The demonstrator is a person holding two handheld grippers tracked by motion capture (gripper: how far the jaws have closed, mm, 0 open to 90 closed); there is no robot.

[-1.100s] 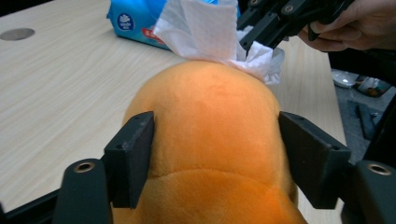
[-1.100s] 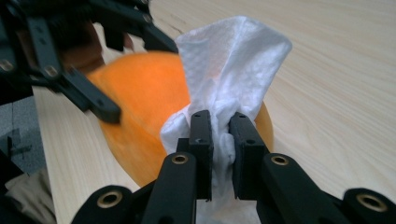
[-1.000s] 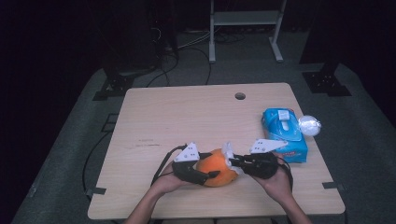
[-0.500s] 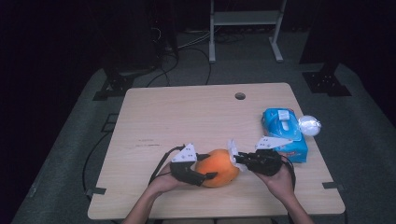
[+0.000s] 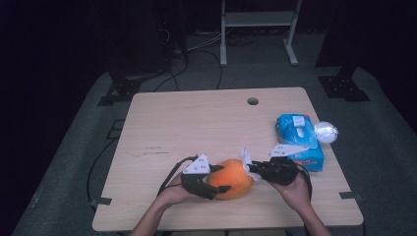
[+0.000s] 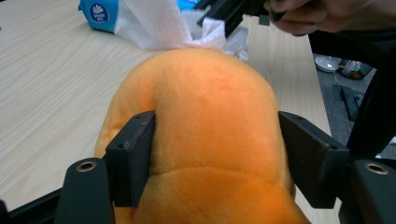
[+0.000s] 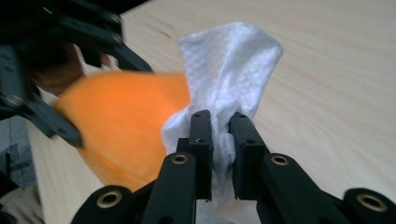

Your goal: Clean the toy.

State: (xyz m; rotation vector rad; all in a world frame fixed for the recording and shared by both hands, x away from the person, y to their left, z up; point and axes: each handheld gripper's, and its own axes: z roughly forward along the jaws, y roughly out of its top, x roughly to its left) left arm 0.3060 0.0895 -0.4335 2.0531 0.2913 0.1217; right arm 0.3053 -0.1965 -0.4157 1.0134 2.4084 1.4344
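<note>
The left gripper (image 6: 212,154) is clamped on the orange plush toy (image 5: 230,178), near the table's (image 5: 196,123) front edge. The right gripper (image 7: 219,140) pinches a white tissue (image 7: 229,70) — seemingly touching the toy, though blurred there.

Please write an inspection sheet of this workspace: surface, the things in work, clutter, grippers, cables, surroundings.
Surface: wooden table, round hole near far edge.
Job's things: orange plush toy on table; white tissue at its end.
Clutter: blue tissue pack; crumpled white ball beside it.
Grippers: left gripper clamps the toy; right gripper pinches the tissue.
Cables: black cable trails from left gripper.
Surroundings: dark room, grey floor mat, white stand behind.
</note>
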